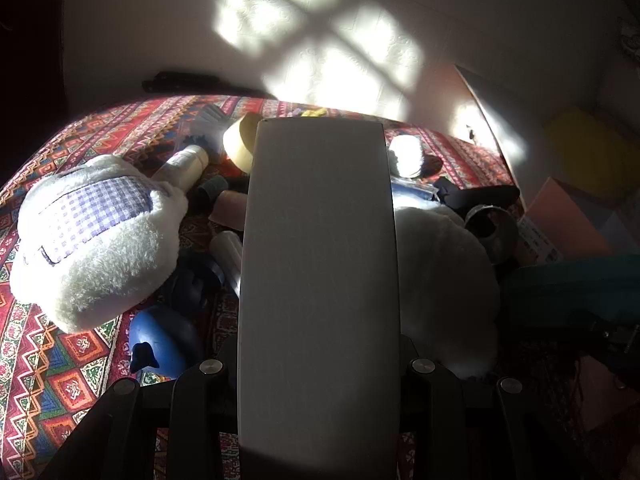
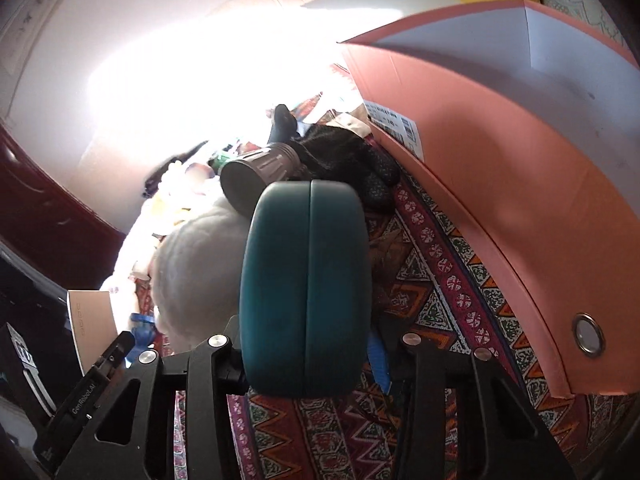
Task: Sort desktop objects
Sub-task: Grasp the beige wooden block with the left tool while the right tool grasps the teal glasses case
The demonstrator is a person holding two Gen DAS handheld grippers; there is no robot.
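Patterned red cloth covers the counter [image 2: 432, 280]; left claw [image 1: 320, 240] clamps a grey flat box [image 1: 320, 280] mid-frame, right claw [image 2: 306, 280] seemingly grips a teal case [image 2: 304, 288]; carry both level toward the pink bin [image 2: 500, 184] at right

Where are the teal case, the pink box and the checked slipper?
teal case [image 2: 306, 288]: right wrist view, on its centre seam.
pink box [image 2: 500, 184]: right wrist view, on its outer wall.
checked slipper [image 1: 96, 208]: left wrist view, on its checked upper.

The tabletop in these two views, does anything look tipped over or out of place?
Yes. A white bottle and a grey flashlight lie on their sides on the patterned cloth, in a jumble with a fluffy white slipper and a black glove. Nothing looks spilled or broken.
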